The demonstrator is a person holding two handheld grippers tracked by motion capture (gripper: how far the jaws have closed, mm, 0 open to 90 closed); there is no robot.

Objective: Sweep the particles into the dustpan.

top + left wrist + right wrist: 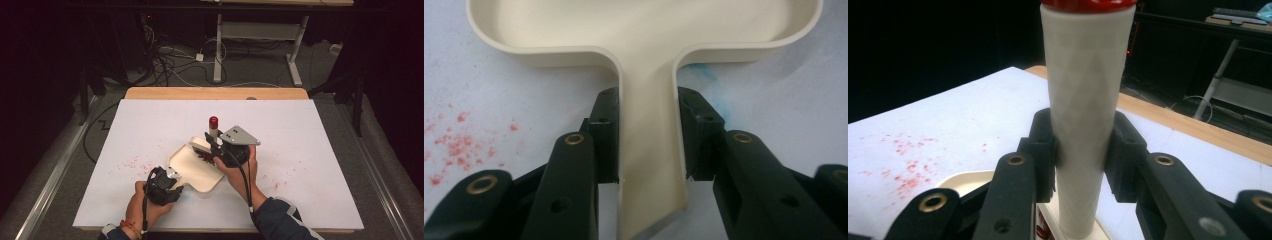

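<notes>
Your left hand-held gripper is clamped on the handle of the cream dustpan, which lies flat on the white counter near red crumbs. Your right hand-held gripper grips the white brush handle, red-capped, upright over the pan's far edge.

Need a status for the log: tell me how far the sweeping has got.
Done: a small red heap lies in the dustpan. In hand: left gripper clamps the pan's handle, right gripper clamps the brush at the pan. Left: red crumbs scattered across the table.
</notes>
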